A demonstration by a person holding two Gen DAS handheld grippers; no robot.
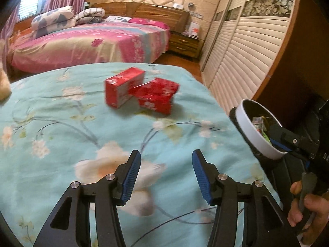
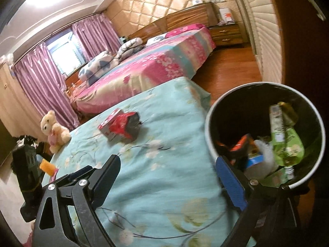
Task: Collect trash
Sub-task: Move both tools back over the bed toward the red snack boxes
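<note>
Both hand-held grippers, left [image 1: 166, 177] and right [image 2: 168, 177], released and empty; risk: two red boxes [image 1: 139, 91] at frame centre touch, one may get knocked off the bed [image 1: 61, 123], missing the bin [image 2: 265, 135].

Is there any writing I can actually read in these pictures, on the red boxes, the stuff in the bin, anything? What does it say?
None can be read.
Red boxes on the bedspread: white printing, too blurred.
Green pouch in the trash bin: a label with print, too blurred.
Right gripper's body at the left wrist view's right edge: a few white characters, cut off by the frame.
White and red package on the nightstand: too small.
</note>
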